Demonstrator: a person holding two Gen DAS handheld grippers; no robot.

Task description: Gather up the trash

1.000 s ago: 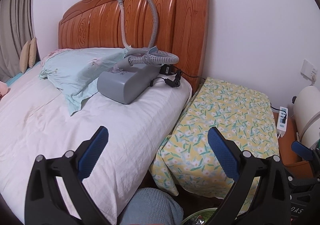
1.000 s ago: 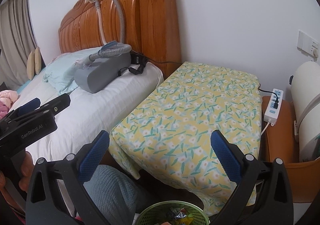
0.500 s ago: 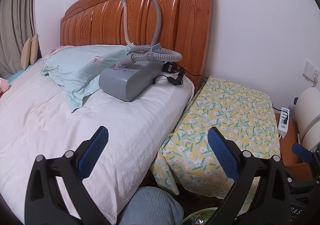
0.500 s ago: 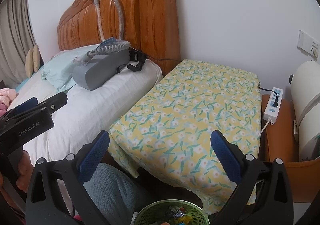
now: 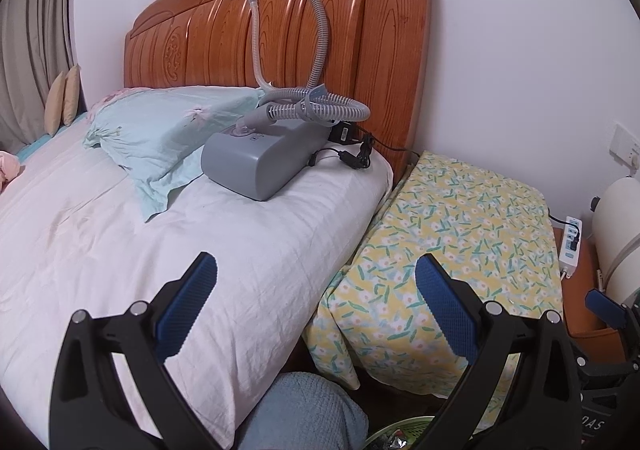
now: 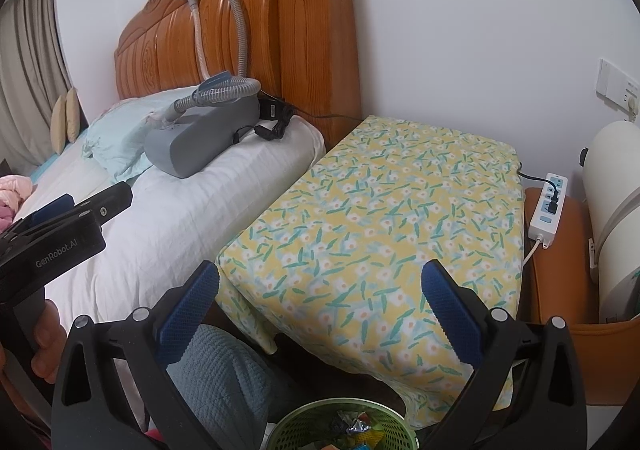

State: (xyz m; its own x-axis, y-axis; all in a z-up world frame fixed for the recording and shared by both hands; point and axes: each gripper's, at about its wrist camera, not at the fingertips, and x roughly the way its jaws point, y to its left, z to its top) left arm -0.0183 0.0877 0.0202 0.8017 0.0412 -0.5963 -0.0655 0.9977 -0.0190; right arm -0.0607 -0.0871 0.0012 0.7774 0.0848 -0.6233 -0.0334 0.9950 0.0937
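Observation:
A green mesh trash basket [image 6: 304,424] with crumpled wrappers [image 6: 356,426] inside sits at the bottom edge of the right wrist view; its rim also shows in the left wrist view [image 5: 384,436]. My right gripper [image 6: 320,290] is open and empty, held above the basket and in front of the nightstand covered by a yellow floral cloth [image 6: 380,210]. My left gripper [image 5: 316,278] is open and empty, over the bed's edge; it also shows from the side in the right wrist view [image 6: 68,218]. No loose trash shows on the cloth or the bed.
A grey breathing machine [image 5: 260,158] with a hose [image 5: 316,30] lies on the white bed [image 5: 120,242] by a pale green pillow [image 5: 168,130]. A wooden headboard [image 5: 280,30] stands behind. A white power strip [image 6: 548,198] lies on an orange stool [image 6: 560,270]. A knee in blue cloth [image 6: 224,378] is below.
Both grippers have drifted slightly; the scene shifts a little right and down in the left view. The basket shows a bit more in the right view. Both stay open.

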